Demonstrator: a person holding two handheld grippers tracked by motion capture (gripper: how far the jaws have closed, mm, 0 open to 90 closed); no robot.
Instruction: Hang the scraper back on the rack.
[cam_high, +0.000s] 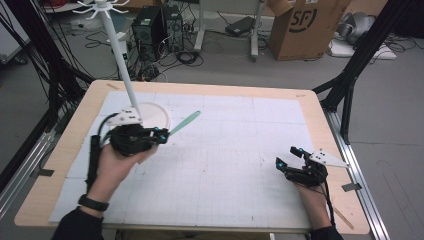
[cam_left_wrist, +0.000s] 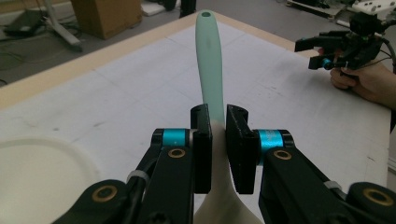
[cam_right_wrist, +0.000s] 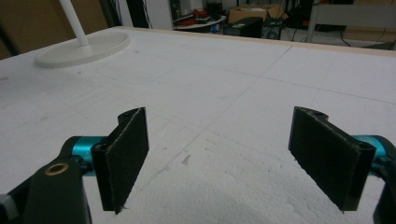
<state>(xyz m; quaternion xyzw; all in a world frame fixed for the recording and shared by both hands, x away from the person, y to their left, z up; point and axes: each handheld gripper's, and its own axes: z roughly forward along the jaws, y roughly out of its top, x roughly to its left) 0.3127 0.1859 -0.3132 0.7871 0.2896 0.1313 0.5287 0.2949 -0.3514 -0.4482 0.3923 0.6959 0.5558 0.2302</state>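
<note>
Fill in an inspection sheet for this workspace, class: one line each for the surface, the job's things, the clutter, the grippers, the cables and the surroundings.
Surface: wooden table covered by a white gridded mat.
Job's things: pale green spatula held above the mat; white hook stand on a round base at the mat's far left.
Clutter: nothing seen on the mat.
Grippers: left gripper shut on the spatula's handle; right gripper open and empty, low over the mat near right.
Cables: one trails from each gripper; loose cable runs on the floor.
Surroundings: cardboard box, computer tower, black frame legs.
</note>
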